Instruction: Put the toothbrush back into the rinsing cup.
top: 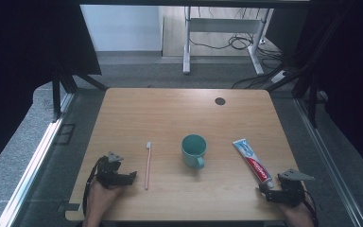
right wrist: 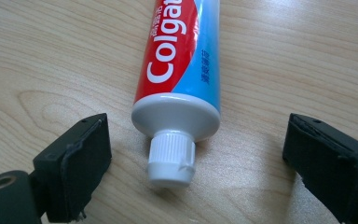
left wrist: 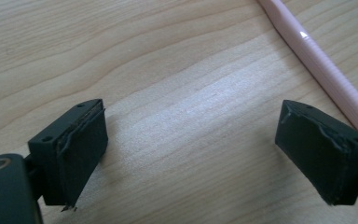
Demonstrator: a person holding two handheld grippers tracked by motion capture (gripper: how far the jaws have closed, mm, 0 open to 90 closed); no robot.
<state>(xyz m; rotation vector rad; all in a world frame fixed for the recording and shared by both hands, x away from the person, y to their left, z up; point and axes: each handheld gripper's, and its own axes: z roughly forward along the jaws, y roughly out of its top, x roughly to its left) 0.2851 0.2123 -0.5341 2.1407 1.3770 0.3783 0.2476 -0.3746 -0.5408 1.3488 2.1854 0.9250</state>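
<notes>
A pink toothbrush [top: 147, 165] lies lengthwise on the wooden table [top: 170, 109], left of a teal mug [top: 194, 150]. My left gripper [top: 131, 178] rests just left of the brush. In the left gripper view my left gripper [left wrist: 191, 154] is open over bare wood, and the toothbrush handle [left wrist: 326, 70] runs past the right jaw. A red, white and blue toothpaste tube [top: 253, 161] lies right of the mug. My right gripper [top: 266, 193] sits at its cap end. In the right gripper view my right gripper [right wrist: 198, 149] is open, with the tube [right wrist: 182, 56] and its white cap [right wrist: 171, 161] between the jaws, untouched.
A small dark round spot [top: 220, 100] marks the table's far side. Beyond the table stand a white desk frame [top: 227, 28] and loose cables [top: 260, 75] on grey floor. Dark curtains [top: 23, 47] hang at both sides.
</notes>
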